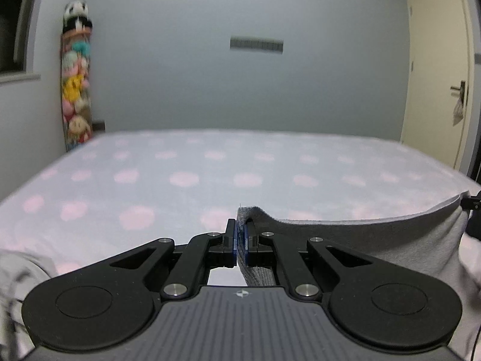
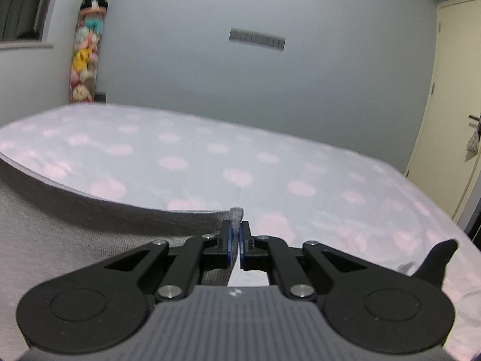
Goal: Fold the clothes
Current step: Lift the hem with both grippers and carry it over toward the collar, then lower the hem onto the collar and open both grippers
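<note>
Left tool (image 1: 240, 240) pinching one corner of grey garment (image 1: 415, 249), right tool (image 2: 236, 243) pinching other corner (image 2: 75, 240), ribbed hem stretched between them, held above pink-spotted bed (image 1: 210, 165), cream door (image 1: 436, 75) at right.

Pale blue walls (image 1: 210, 75), cream door (image 1: 436, 75), pink-spotted bed (image 1: 180, 174), corner toy stack (image 1: 76, 78).

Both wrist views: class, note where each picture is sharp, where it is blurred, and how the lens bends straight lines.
Left wrist view: left tool and the grey cloth are sharp; bed and toys are smeared. Right wrist view: right tool is crisp, the bed's edge bows, and the door leans.
</note>
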`<move>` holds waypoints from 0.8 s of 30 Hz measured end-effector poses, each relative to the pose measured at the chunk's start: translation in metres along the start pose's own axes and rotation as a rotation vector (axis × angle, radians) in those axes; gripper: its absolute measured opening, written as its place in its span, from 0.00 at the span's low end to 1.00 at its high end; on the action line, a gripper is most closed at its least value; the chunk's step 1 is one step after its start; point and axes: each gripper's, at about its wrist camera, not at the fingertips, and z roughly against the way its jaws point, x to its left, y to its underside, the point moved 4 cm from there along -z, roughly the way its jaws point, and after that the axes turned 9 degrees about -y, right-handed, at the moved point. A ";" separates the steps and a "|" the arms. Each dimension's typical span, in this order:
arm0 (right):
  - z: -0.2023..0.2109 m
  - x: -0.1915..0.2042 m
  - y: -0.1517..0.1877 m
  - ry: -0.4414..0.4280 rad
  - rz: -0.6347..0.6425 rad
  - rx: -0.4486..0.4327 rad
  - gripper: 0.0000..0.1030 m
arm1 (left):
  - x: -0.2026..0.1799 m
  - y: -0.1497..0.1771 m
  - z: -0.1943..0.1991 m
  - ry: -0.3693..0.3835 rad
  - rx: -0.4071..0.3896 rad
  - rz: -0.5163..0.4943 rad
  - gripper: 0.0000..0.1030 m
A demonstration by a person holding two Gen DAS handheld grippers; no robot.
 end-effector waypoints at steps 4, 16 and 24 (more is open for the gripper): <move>-0.035 0.000 0.014 -0.004 0.000 0.059 0.05 | 0.004 0.020 -0.029 0.000 0.063 0.004 0.02; -0.055 -0.019 0.033 0.019 -0.106 0.114 0.23 | 0.012 0.029 -0.030 -0.026 0.126 0.036 0.14; -0.011 -0.016 0.045 -0.029 -0.270 0.111 0.39 | 0.018 0.027 0.018 -0.034 0.167 0.145 0.19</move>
